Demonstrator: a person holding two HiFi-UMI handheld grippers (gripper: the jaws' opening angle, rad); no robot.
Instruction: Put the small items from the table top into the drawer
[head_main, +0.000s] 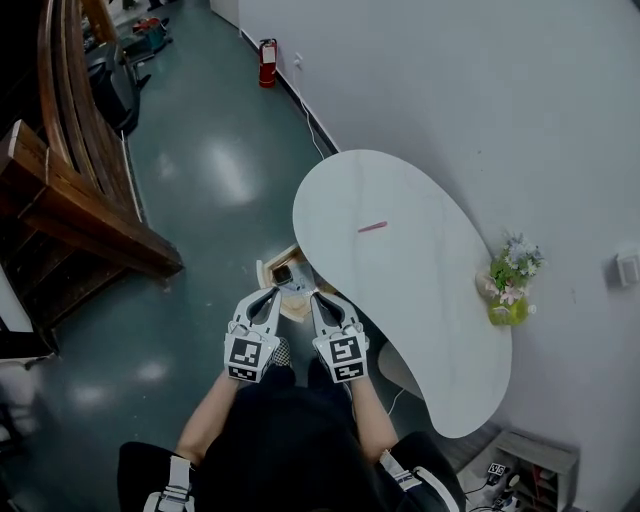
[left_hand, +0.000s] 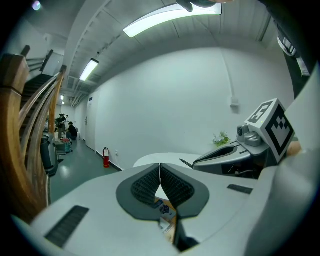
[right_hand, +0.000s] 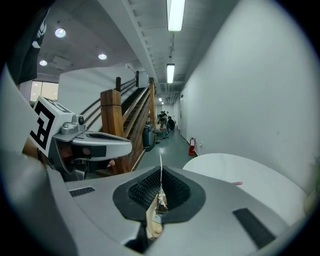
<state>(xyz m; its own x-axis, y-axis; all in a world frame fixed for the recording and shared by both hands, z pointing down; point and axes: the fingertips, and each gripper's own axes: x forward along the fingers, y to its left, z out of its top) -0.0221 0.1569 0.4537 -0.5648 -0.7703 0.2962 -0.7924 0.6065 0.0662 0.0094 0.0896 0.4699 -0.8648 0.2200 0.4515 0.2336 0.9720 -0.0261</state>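
Well, both grippers hang empty over the open drawer, with one pink item left to fetch.

The left gripper (head_main: 268, 296) and right gripper (head_main: 319, 300) hang side by side. Each has its jaws pressed together, with nothing I can see pinched between them. The open drawer (head_main: 283, 272) sits just below and ahead of their tips, tucked under the near edge of the table (head_main: 420, 310), with small things already inside. The slim pink item (head_main: 372, 227) lies on the table well ahead of the right gripper and a little to its right, well apart from both. I'd judge this the gap between drops. Next, one gripper must reach forward over the table, spread its jaws and come down low, since so thin a piece could skid.
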